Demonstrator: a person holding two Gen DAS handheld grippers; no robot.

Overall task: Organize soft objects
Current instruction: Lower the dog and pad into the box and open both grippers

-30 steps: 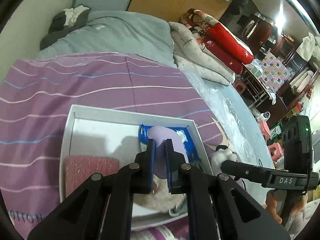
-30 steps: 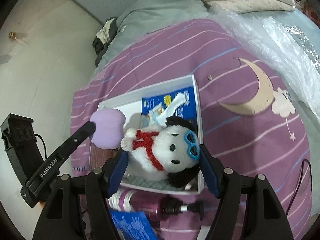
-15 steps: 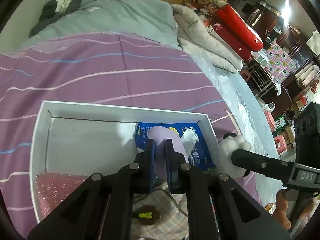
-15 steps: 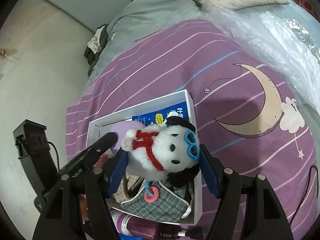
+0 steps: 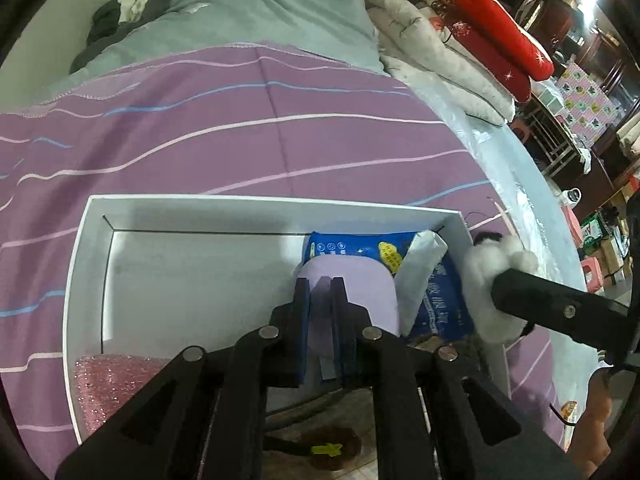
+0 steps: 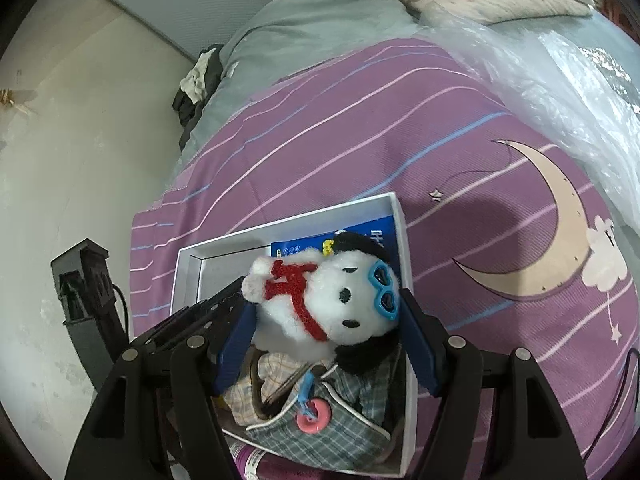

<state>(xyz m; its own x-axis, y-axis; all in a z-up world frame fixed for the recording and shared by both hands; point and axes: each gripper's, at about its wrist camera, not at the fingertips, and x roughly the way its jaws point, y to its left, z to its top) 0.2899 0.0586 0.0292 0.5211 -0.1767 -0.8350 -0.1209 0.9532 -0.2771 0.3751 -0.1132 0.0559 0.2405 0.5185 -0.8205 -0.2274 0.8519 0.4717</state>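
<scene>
Your right gripper [image 6: 328, 332] is clamped on a white plush dog [image 6: 320, 300]: fluffy white body, black ears, red knitted scarf, blue heart-shaped glasses. Its blue pads press the toy from both sides, and it hangs over the right end of the white box [image 5: 280, 208]. From the left wrist view only a tuft of its white and black fur shows, past the box's right wall.

Your left gripper [image 5: 320, 308] is pinched nearly closed on a lilac pad [image 5: 352, 284], a smooth, flat piece with rounded corners, held over the box floor just left of a blue packet [image 5: 436, 300].

The box lies on a purple striped bedspread [image 5: 240, 128]. In it sit a pink glittery item [image 5: 116, 380] at the near left corner and a checked cloth pouch [image 6: 332, 424] with a pink ring under the dog.

The packet's print is partly covered and unreadable. The near edge of the box is cut off behind both grippers. A pink bottle [image 6: 256, 460] at the near rim shows only in part.
</scene>
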